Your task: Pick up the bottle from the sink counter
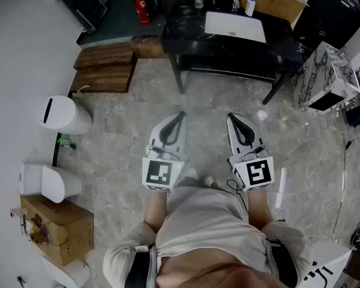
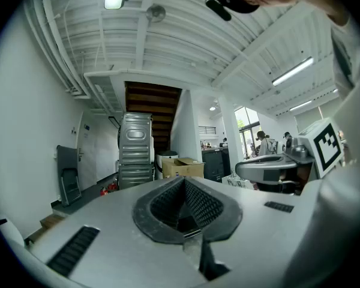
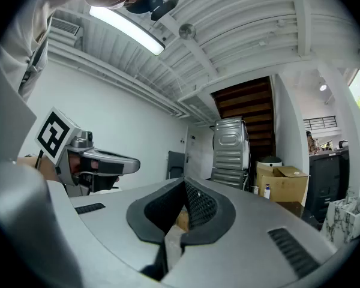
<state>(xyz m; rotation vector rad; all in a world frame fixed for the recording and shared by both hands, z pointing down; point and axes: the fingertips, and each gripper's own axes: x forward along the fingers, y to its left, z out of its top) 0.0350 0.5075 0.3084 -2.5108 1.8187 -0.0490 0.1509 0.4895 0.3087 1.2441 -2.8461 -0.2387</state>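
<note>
My 2 grippers, left gripper (image 1: 177, 119) and right gripper (image 1: 233, 120), both have jaws together and are held side by side over the floor. The bottle (image 1: 249, 5) stands upright at the worktop's (image 1: 186, 29) far edge, just behind the sink (image 1: 234, 26), well apart from both.

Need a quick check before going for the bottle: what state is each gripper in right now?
Left gripper: jaws closed, holding nothing.
Right gripper: jaws closed, holding nothing.

Black sink counter (image 1: 228, 53) w/ white basin (image 1: 234, 26) set in top, bottle (image 1: 250, 5) upright on it just beside basin's back corner.
</note>
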